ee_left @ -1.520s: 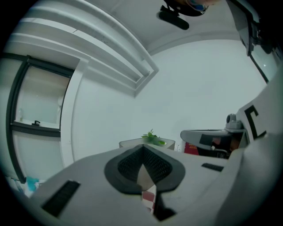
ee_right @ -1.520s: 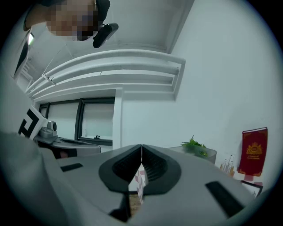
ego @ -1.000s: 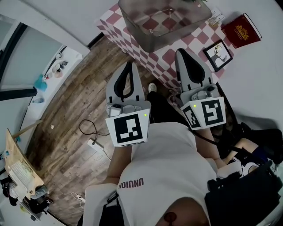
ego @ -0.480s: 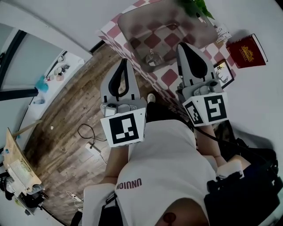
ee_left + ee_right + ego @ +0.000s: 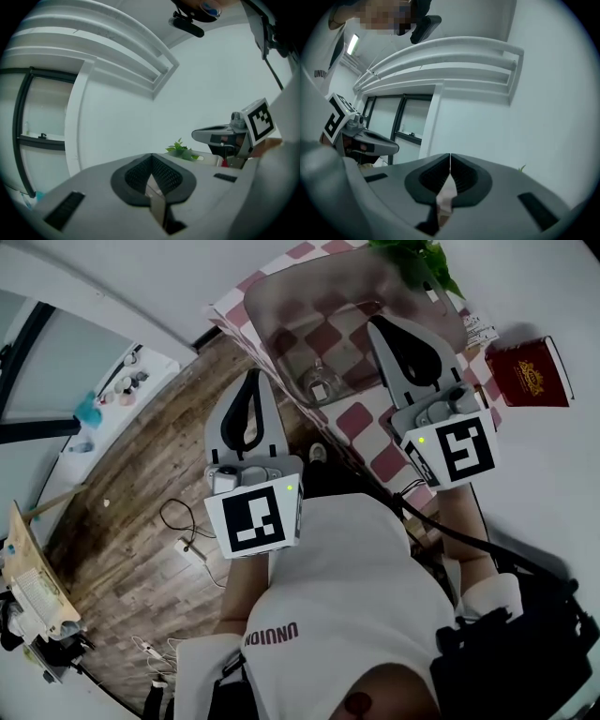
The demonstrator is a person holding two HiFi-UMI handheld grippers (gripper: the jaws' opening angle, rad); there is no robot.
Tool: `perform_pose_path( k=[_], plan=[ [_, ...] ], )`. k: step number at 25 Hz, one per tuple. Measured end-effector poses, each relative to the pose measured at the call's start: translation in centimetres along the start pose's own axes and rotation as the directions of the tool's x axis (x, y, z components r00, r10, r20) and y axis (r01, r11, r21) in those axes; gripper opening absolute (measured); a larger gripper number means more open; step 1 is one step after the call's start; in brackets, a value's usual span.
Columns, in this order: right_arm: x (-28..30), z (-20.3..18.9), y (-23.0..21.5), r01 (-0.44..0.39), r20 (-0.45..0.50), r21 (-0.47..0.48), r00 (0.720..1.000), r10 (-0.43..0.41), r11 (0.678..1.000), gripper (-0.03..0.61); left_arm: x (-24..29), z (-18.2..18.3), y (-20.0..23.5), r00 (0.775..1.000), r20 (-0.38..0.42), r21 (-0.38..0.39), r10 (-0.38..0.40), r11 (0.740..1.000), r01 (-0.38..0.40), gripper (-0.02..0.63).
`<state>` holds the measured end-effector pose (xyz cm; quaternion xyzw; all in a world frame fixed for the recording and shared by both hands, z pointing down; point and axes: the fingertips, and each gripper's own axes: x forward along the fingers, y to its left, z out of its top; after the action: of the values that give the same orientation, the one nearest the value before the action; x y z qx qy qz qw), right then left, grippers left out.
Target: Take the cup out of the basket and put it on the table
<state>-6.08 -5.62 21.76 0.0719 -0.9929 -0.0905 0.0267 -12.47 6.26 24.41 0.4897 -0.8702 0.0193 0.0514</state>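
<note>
- Holding my right gripper [image 5: 450, 158] level with its jaws pressed together and nothing between them; all it faces is a white wall and a window.
- My left gripper [image 5: 151, 159] is closed and empty as well, its tips meeting in front of the same pale wall.
- From the head view, the right gripper reaches over the grey, see-through basket [image 5: 281, 320], which stands on the red-and-white checked table [image 5: 364, 418]. The left gripper hangs beside the table's edge, above the wooden floor [image 5: 141, 474].
- The cup [image 5: 319, 388], a small clear one, sits inside the basket at its near left corner, between my two grippers. It lies to the left of the right tips and back toward me, and to the right of the left tips, past the basket wall.
- I cannot tell from this blur whether the cup stands upright or lies on its side, so its long axis is unsettled.
- Both tips look about equally near it. I judge the right gripper better placed, since it is already over the basket's open top and has no wall to cross.
- The task is at its start: the cup is not yet touched, and either gripper must spread its jaws and tip downward before it can grasp.
</note>
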Motion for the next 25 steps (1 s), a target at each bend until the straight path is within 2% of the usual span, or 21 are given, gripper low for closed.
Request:
perform_pose_path(
  k=[11, 15, 18, 21, 23, 25],
  plan=[
    [4.1, -0.5, -0.4, -0.028, -0.016, -0.011, 0.999, 0.027, 1.0, 0.018, 3.6, 1.2, 1.7, 0.999, 0.007, 0.009, -0.041, 0.999, 0.041, 0.011],
    [5.9, -1.7, -0.6, -0.1, -0.075, -0.005, 0.992, 0.099, 0.995, 0.019, 5.4, 1.3, 2.7, 0.998, 0.009, -0.001, -0.066, 0.998, 0.066, 0.011],
    [7.0, -2.6, -0.7, -0.177, -0.108, -0.041, 0.979, 0.172, 0.983, 0.02, 6.7, 1.1, 3.2, 0.997, 0.008, -0.013, -0.076, 0.997, 0.076, 0.011],
    [8.0, -3.8, -1.1, -0.252, -0.163, -0.126, 0.959, 0.23, 0.96, 0.02, 7.8, 0.9, 3.6, 0.998, 0.012, -0.03, -0.066, 0.997, 0.066, 0.011],
    [8.9, -3.9, -0.9, -0.325, -0.171, -0.207, 0.941, 0.293, 0.923, 0.02, 8.4, 0.7, 3.8, 0.998, 0.006, -0.034, -0.065, 0.997, 0.065, 0.011],
    [9.5, -5.2, -0.7, -0.404, -0.248, -0.255, 0.905, 0.344, 0.879, 0.022, 9.0, 0.5, 4.3, 0.998, 0.006, -0.033, -0.062, 0.998, 0.062, 0.011]
  ],
)
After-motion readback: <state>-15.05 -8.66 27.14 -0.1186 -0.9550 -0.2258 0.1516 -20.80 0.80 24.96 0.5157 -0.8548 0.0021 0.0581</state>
